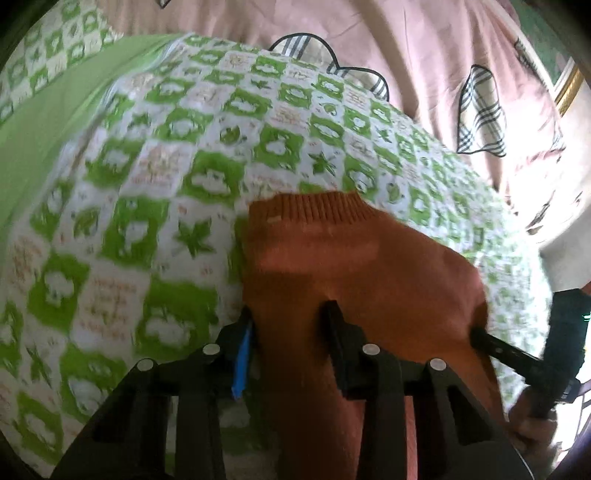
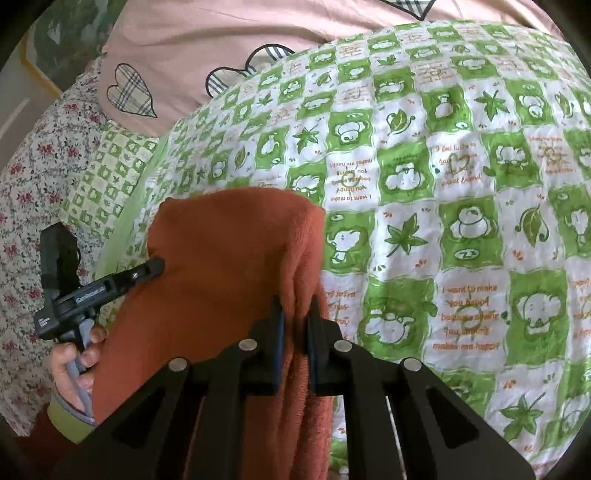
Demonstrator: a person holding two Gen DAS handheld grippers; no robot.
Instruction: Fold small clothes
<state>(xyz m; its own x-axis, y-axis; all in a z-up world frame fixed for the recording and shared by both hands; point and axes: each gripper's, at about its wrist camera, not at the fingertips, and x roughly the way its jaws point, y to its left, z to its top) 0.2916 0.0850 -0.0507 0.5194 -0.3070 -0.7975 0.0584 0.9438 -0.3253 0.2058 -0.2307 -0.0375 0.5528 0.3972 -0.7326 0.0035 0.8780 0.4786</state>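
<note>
An orange knit garment (image 1: 354, 266) with a ribbed hem lies draped over my left gripper (image 1: 291, 314), above a green-and-white patterned quilt (image 1: 155, 166). The left jaws stand fairly wide with the cloth between and over them; I cannot tell if they pinch it. In the right wrist view my right gripper (image 2: 295, 306) is shut on a bunched fold of the same orange garment (image 2: 229, 258). The left gripper (image 2: 147, 267) also shows there, its tip against the garment's left side. The right gripper's finger (image 1: 495, 345) touches the garment's right edge in the left wrist view.
The quilt (image 2: 443, 184) covers the bed. Behind it lies a pink sheet (image 2: 221, 33) with plaid heart and cloud patches. A floral fabric (image 2: 29, 184) lies at the left. The person's hand (image 2: 74, 365) holds the left gripper's handle.
</note>
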